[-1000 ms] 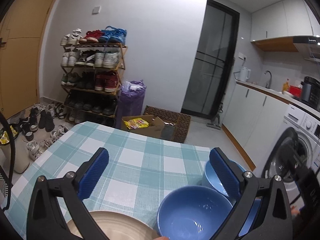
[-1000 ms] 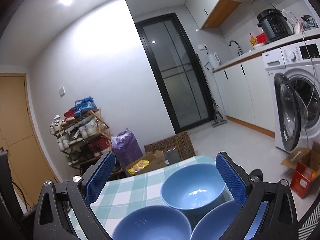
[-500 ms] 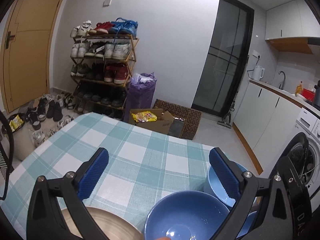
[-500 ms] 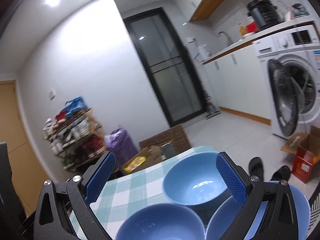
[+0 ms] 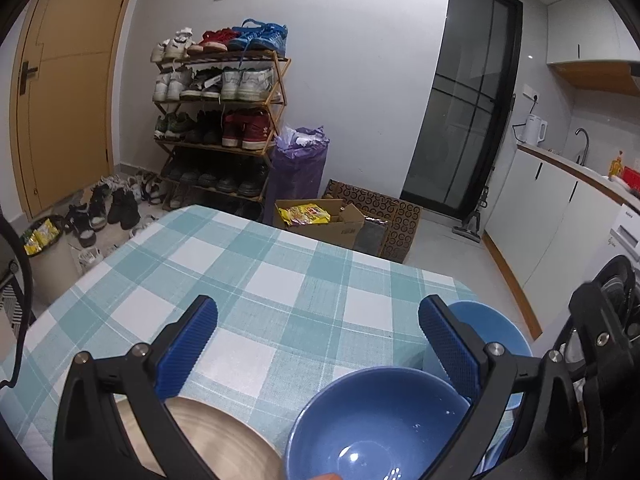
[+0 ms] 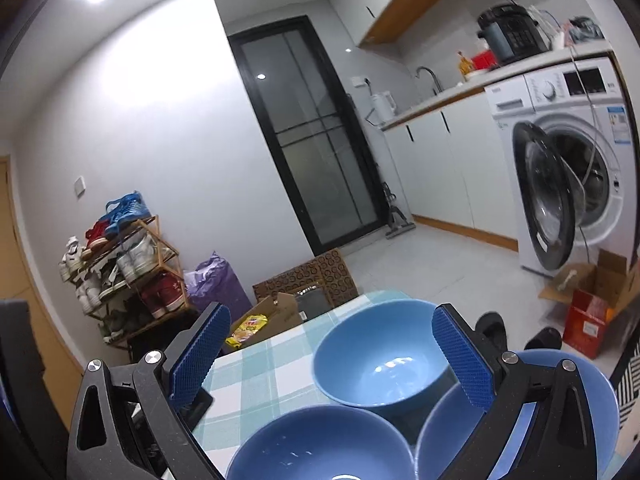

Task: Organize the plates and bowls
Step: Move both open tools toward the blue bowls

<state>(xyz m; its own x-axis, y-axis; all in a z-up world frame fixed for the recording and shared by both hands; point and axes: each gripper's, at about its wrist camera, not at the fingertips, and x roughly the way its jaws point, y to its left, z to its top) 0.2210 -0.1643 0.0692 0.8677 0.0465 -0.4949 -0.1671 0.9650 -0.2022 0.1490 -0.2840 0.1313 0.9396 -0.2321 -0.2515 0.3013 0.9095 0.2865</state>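
left gripper (image 5: pixel 318 342) spread, empty | right gripper (image 6: pixel 332 354) spread, empty | step: lift the glossy light-blue ceramic bowl (image 6: pixel 380 354) at the checked tablecloth table's (image 5: pixel 248 280) far right corner | tip: pinch one rim wall squarely, nest it level into the darker blue bowl (image 6: pixel 320 446)

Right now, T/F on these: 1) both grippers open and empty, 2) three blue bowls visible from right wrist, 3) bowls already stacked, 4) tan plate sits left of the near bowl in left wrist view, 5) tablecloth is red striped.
1) True. The left gripper and right gripper both have their jaws spread with nothing between them.
2) True: the far bowl, near bowl and right bowl.
3) False. They sit side by side, none nested.
4) True. The tan plate lies left of the near bowl.
5) False. The tablecloth is teal and white checked.
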